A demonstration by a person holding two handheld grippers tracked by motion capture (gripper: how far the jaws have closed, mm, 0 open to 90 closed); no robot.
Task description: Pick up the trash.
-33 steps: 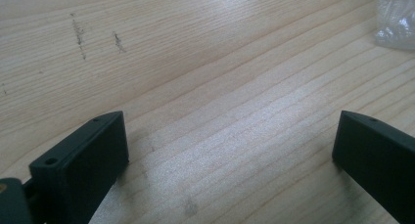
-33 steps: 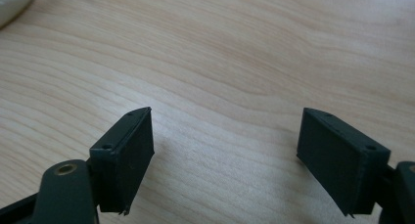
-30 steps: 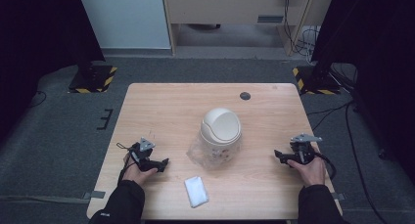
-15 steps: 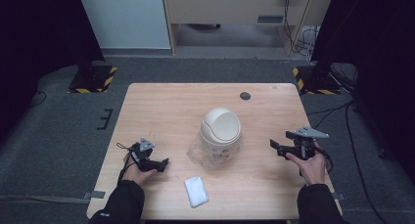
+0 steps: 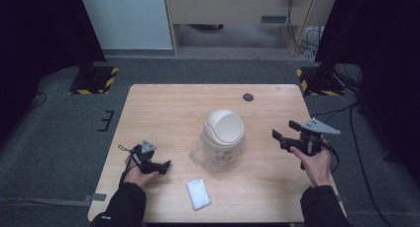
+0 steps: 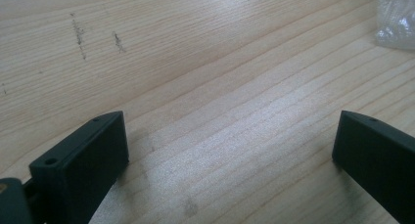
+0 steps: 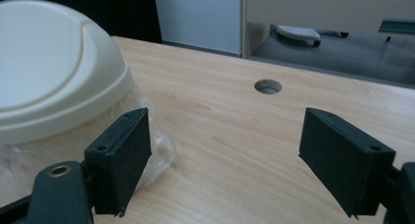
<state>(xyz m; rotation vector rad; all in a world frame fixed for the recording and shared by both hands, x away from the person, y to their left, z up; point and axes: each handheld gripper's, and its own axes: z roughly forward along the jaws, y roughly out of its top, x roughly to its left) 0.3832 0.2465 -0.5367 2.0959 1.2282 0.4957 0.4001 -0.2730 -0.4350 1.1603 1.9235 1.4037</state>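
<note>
Wooden tabletop (image 5: 188, 113), pale, seen from above, with a small round hole (image 5: 248, 97) near its far edge. At the middle, a cream bin (image 5: 224, 130) with a domed swing lid, upright, wrapped at its base in a clear bag (image 5: 203, 156) that spills onto the wood on the near-left side. Nearer the front edge, just left of the bin, a folded white cloth (image 5: 198, 193), lying flat, apart from the bag.

Left claw (image 5: 163, 165) low at the front left, resting on or just over the wood in the person's left hand (image 5: 140, 173), pointing right toward the bag but well short of it. Jaws spread wide in the left gripper view, nothing between them but bare wood grain with a few dark scuffs; a corner of the bag (image 6: 396, 18) at the top right of that view.

Right claw (image 5: 283, 134) raised off the surface at the right of the bin, held in the right hand (image 5: 315, 162), grey plate on top, pointing left toward the bin and apart from it. Jaws spread wide there too, empty. In the right gripper view, bin (image 7: 49, 72) just beyond the left jaw, crumpled bag (image 7: 161, 145) under it, hole (image 7: 268, 86) farther off between the jaws.

Dark carpet around the tabletop; cables on the floor at the far right.
</note>
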